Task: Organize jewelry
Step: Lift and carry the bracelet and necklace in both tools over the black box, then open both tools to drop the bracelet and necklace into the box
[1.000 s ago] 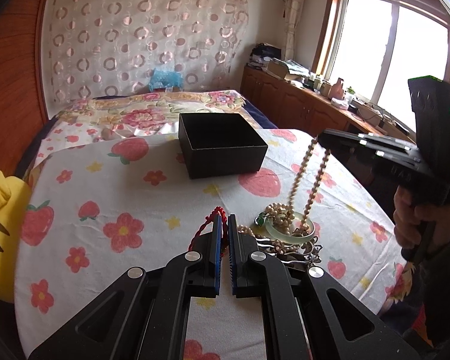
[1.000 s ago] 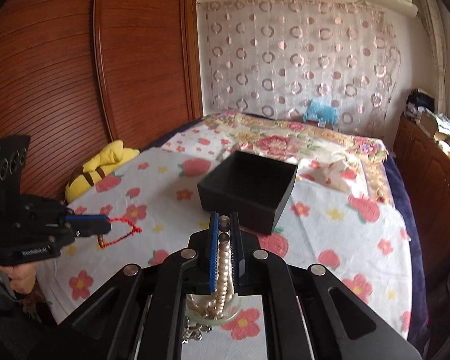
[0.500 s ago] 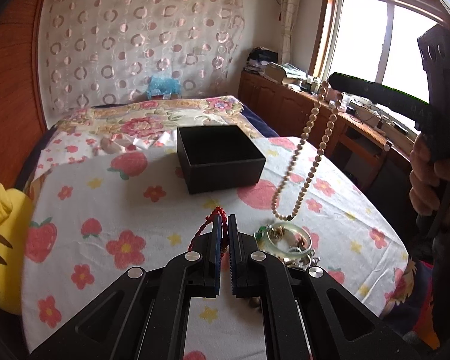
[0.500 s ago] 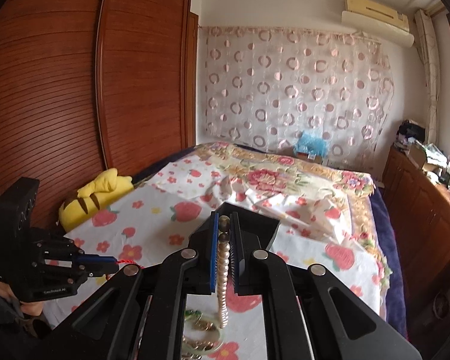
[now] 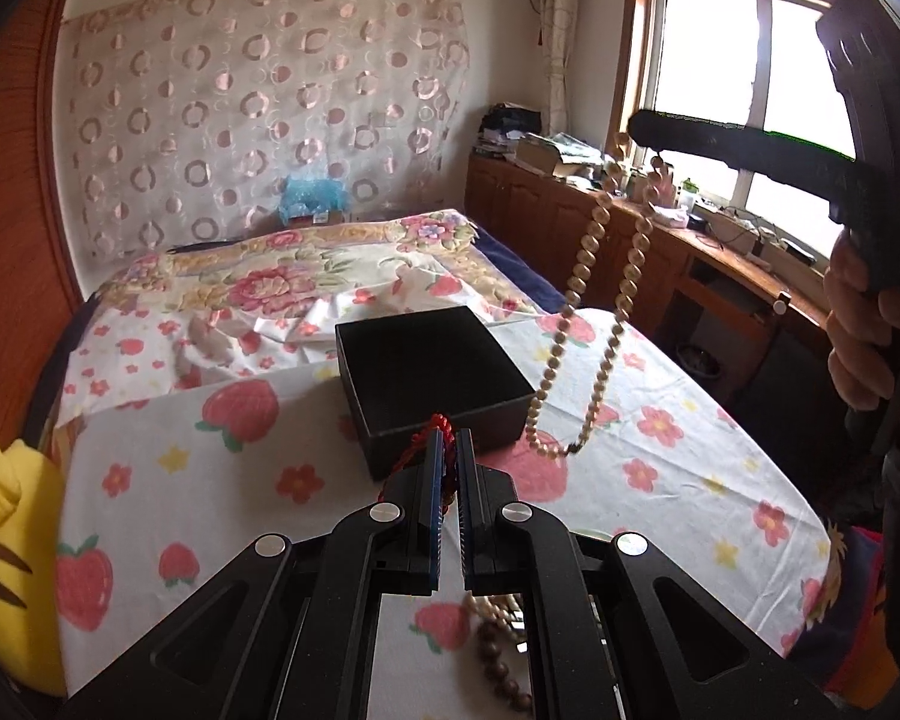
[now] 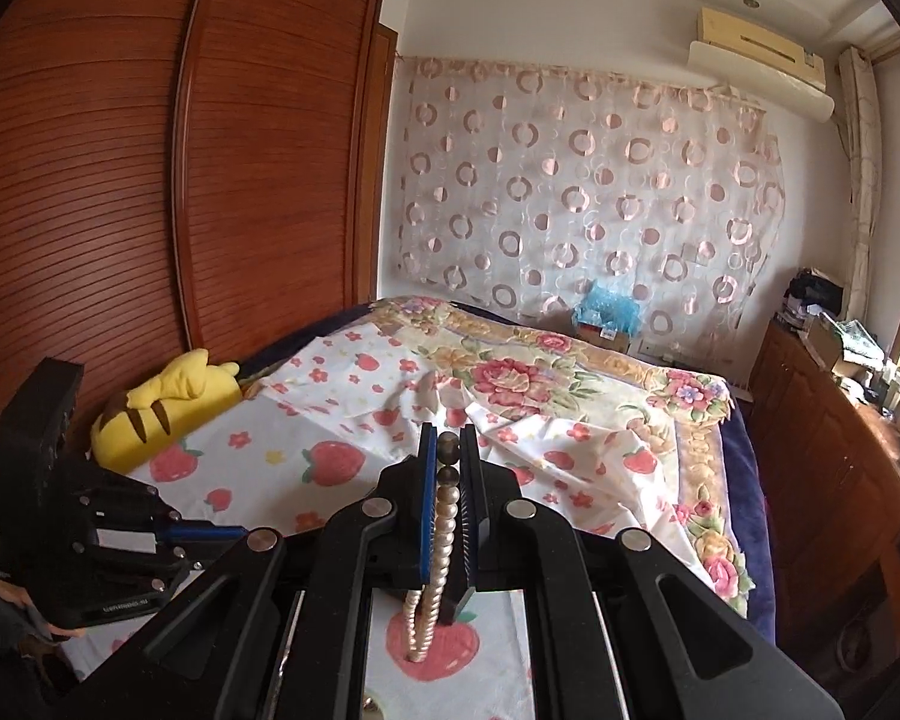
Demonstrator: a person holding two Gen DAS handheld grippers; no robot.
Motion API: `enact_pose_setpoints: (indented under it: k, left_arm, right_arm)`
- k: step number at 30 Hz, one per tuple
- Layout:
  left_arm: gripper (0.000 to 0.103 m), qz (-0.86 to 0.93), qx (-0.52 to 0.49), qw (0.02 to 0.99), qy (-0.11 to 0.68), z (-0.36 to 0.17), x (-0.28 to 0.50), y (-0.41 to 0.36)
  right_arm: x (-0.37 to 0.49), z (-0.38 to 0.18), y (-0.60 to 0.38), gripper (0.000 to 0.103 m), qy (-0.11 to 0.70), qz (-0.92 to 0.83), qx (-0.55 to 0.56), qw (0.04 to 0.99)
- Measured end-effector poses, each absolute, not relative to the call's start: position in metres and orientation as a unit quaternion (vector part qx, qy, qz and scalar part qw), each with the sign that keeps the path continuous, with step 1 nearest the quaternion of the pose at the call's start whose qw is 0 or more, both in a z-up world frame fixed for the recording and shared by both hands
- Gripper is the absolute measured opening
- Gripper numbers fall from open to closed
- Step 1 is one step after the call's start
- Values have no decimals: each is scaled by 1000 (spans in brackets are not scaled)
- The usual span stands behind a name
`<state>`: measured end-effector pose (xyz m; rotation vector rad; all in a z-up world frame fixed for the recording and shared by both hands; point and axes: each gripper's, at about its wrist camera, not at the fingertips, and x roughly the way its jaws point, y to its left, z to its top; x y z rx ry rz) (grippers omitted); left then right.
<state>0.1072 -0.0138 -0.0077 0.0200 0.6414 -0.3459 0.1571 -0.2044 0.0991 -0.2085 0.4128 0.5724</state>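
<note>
An open black box (image 5: pixel 432 384) sits on the strawberry-print cloth (image 5: pixel 222 480). My left gripper (image 5: pixel 448 450) is shut on a red cord bracelet (image 5: pixel 435 427), lifted just in front of the box. My right gripper (image 6: pixel 448 450) is shut on a cream bead necklace (image 6: pixel 441 516); in the left wrist view that necklace (image 5: pixel 594 312) hangs in a long loop to the right of the box, clear of the cloth. The right gripper (image 5: pixel 642 126) is held high at the right by a hand (image 5: pixel 864 336). Brown beads (image 5: pixel 498 660) lie under my left gripper.
A yellow plush toy (image 5: pixel 6 558) lies at the cloth's left edge. A flowered bedspread (image 5: pixel 282 276) stretches behind the box. A wooden cabinet run (image 5: pixel 570 222) with clutter stands under the window on the right, and a wooden wardrobe (image 6: pixel 150 180) on the left.
The right gripper rose and lifted the bead necklace off the jewelry pile until it hangs free. My left gripper moved forward and up with the red cord, closer to the box.
</note>
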Motion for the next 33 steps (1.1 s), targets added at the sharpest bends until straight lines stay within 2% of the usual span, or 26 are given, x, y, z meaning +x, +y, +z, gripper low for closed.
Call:
enact_pose_setpoints:
  k: [9,14,26,33]
  left_arm:
    - [3,-169,15,935,312,1,145,-16]
    - [3,-168,20,933,319,-2,172,-19]
    - [3,-172,25,917,360,-33,220,-28]
    - [4,-168,36,912,373,-43,235,-38]
  right_arm:
    - [187,131,-201,8,174,287,-100,937]
    - [208,127,-201,8,178,292,-98,934]
    - [260,-7,-174,9,310,303,-101,896]
    - [270,-30,-180,9,329,303,-83,890]
